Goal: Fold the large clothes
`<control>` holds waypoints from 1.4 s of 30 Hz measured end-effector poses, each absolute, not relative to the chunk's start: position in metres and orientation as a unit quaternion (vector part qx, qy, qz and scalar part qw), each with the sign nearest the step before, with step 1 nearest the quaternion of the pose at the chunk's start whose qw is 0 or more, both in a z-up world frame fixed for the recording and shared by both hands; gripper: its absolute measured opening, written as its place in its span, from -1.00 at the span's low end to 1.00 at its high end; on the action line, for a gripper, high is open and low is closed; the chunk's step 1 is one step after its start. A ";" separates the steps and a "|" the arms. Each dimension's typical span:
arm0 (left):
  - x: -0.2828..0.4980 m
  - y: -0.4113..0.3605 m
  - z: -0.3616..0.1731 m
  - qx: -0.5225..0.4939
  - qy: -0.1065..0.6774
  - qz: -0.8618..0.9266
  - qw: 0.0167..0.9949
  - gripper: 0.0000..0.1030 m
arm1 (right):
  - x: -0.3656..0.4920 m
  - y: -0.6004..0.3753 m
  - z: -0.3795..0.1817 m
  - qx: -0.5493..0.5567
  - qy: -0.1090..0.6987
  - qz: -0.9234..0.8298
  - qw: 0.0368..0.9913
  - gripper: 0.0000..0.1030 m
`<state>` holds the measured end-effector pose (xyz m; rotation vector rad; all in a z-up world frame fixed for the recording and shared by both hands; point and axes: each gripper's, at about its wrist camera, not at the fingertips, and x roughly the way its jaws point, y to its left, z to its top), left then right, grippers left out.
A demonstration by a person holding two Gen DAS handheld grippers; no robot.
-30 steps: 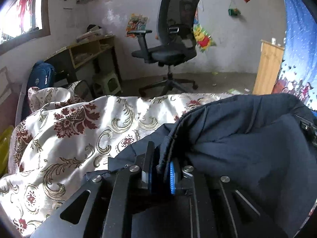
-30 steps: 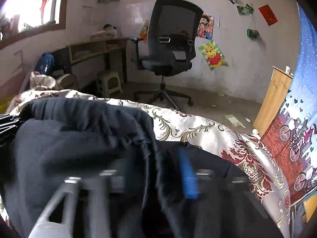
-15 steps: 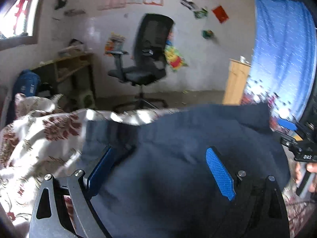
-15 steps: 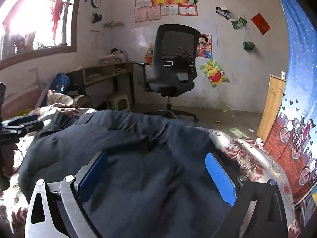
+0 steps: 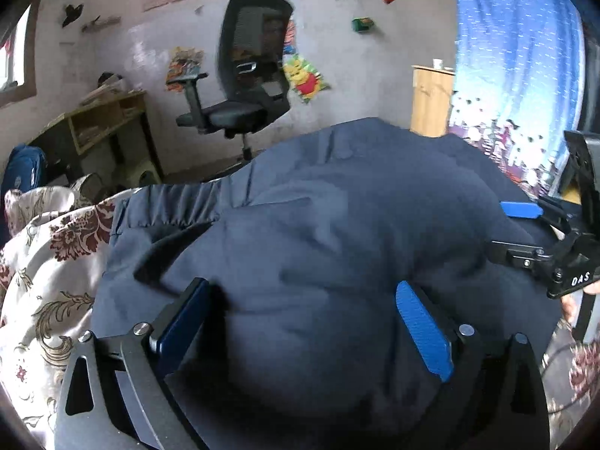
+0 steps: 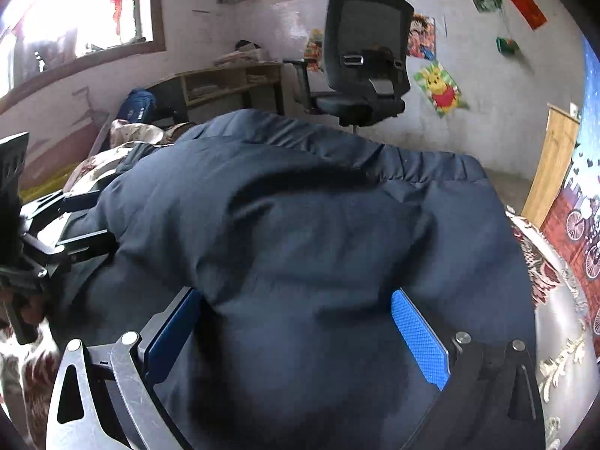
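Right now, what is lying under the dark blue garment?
The floral bedspread shows under the dark blue garment at its left edge, and in the right view on the right side. The rest underneath is covered.

the only legible lettering is "das", in white capitals on the black metal body of the right gripper (image 5: 540, 230). the papers and posters pinned on the wall are too blurred to read.

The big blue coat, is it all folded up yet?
Partly, it seems. The navy coat already lies doubled into a puffy bundle on the flowered bedspread. Right now both claws are open: the left claw and the right claw each straddle the bundle without pinching. It probably still needs flattening.
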<state>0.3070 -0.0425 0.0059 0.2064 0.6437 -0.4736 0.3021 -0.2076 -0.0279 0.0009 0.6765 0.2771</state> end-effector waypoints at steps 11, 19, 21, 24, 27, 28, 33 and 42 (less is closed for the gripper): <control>0.380 -0.050 -0.001 0.097 0.351 -0.191 0.912 0.96 | 0.392 -0.226 -0.025 0.007 0.368 0.096 0.925 1.00; 0.416 -0.031 -0.004 0.050 0.360 -0.178 0.914 0.99 | 0.433 -0.244 -0.031 0.000 0.383 0.078 0.921 1.00; 0.426 -0.029 -0.006 0.039 0.373 -0.175 0.910 0.99 | 0.443 -0.251 -0.039 0.020 0.398 0.087 0.913 1.00; 0.438 -0.030 -0.012 0.036 0.394 -0.179 0.901 0.99 | 0.452 -0.257 -0.046 0.043 0.411 0.099 0.905 1.00; 0.447 -0.030 -0.016 0.028 0.413 -0.191 0.890 0.99 | 0.456 -0.259 -0.051 0.050 0.408 0.107 0.905 1.00; 0.448 -0.030 -0.018 0.024 0.416 -0.194 0.888 0.99 | 0.456 -0.260 -0.053 0.054 0.406 0.108 0.906 1.00; 0.449 -0.027 -0.022 0.012 0.418 -0.201 0.886 0.99 | 0.458 -0.258 -0.057 0.061 0.401 0.110 0.907 1.00; 0.446 -0.024 -0.023 0.006 0.411 -0.203 0.889 0.99 | 0.456 -0.254 -0.060 0.061 0.396 0.109 0.910 1.00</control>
